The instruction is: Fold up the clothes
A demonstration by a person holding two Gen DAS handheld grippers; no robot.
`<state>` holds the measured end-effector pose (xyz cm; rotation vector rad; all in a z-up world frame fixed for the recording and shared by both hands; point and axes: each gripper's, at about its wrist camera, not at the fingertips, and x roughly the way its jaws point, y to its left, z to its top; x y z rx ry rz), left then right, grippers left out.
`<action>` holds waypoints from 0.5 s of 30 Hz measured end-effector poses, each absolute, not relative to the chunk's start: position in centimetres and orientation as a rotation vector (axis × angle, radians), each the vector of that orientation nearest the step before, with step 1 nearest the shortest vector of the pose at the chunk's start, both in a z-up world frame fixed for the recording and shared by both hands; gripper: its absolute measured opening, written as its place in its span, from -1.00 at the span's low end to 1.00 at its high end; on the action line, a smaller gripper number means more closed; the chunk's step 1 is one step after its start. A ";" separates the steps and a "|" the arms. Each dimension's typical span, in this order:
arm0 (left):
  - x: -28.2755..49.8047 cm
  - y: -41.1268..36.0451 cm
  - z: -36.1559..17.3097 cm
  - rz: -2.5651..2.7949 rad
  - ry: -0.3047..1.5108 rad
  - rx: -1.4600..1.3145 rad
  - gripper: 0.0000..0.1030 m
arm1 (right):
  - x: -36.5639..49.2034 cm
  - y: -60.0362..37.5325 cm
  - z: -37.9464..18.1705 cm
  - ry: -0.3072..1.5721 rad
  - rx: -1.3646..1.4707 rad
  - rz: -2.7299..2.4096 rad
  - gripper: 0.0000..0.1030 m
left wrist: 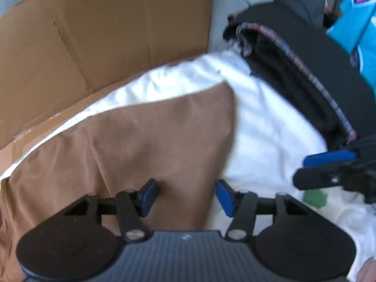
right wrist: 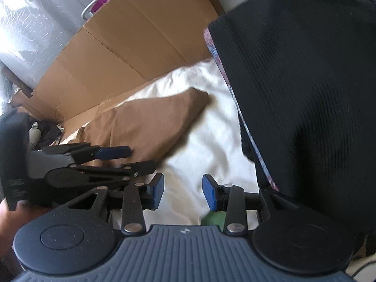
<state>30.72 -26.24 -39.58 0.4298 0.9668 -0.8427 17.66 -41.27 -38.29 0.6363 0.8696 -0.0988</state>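
Note:
A brown garment point(left wrist: 145, 141) lies folded on a white cloth-covered surface point(left wrist: 270, 127). My left gripper point(left wrist: 185, 196) hovers open just above the garment's near edge, with nothing between its blue pads. In the right wrist view the brown garment point(right wrist: 150, 119) stretches away to the left, and the left gripper point(right wrist: 127, 158) shows from the side over it. My right gripper point(right wrist: 182, 189) is open over the white cloth point(right wrist: 206, 145), empty. In the left wrist view the right gripper point(left wrist: 329, 169) enters from the right edge. A black garment with a patterned hem point(right wrist: 305, 94) lies to the right.
A flattened cardboard box point(left wrist: 94, 35) stands along the far side of the surface. A turquoise item point(left wrist: 359, 28) sits at the far right. A small green patch point(left wrist: 315, 198) shows on the white cloth. Bubble wrap point(right wrist: 30, 23) is at the far left.

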 end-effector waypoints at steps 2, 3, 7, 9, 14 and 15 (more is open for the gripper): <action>31.0 -26.3 -39.9 -0.836 0.978 0.444 0.08 | 17.6 -41.0 -38.4 0.877 0.640 -0.093 -0.11; 31.1 -26.4 -40.1 -0.832 0.983 0.451 -0.07 | 17.8 -40.7 -38.5 0.879 0.639 -0.087 -0.08; 32.2 -25.7 -39.7 -0.842 1.013 0.387 -0.84 | 18.3 -40.4 -38.7 0.867 0.646 -0.080 -0.04; 33.1 -25.1 -39.2 -0.835 1.022 0.323 -0.87 | 18.6 -40.3 -38.8 0.870 0.650 -0.077 -0.04; 35.6 -21.9 -37.5 -0.847 1.019 0.100 -0.90 | 19.1 -40.0 -38.7 0.844 0.649 -0.053 -0.02; 36.1 -21.3 -37.3 -0.851 1.017 0.059 -0.90 | 19.3 -39.9 -38.8 0.841 0.654 -0.051 0.00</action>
